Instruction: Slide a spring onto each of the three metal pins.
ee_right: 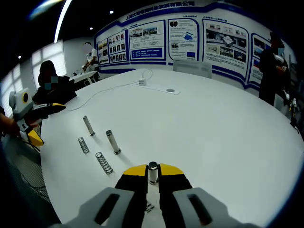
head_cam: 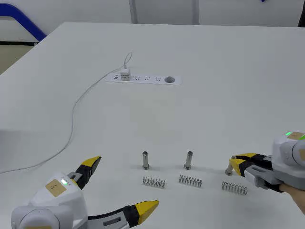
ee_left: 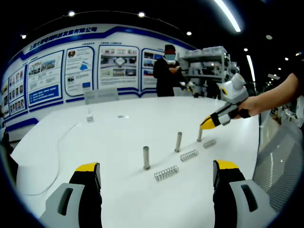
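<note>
Springs are what the job waits on: three small coiled steel-wire springs lie on their sides on the white tabletop (head_cam: 228,71). One lies just in front of each of three short grey metal pins standing upright in a row.

The right gripper (head_cam: 235,162), white with black yellow-tipped jaws, has its jaws drawn together around the rightmost pin (ee_right: 153,172). Its own view shows the round pin head nipped between the two tips, so it looks clamped on the shaft. The rightmost spring (head_cam: 234,188) lies just beside that pin, on the person's side. Its long axis runs along the row, at right angles to the upright pin. I judge the coil must be stood on end, or the pin tipped over, before one can enter the other.

The left gripper (head_cam: 119,185) hovers low at the near left, jaws spread wide with nothing between them. It is nearest the leftmost spring (head_cam: 154,182) and leftmost pin (head_cam: 145,160). The rightmost spring is well apart from it, beyond the middle spring (head_cam: 190,180) and middle pin (head_cam: 188,160). With the right gripper occupied, the free left one seems the one to fetch a spring.

No spring is on a pin yet. The coils look light and open-wound, apt to roll or squash.
</note>
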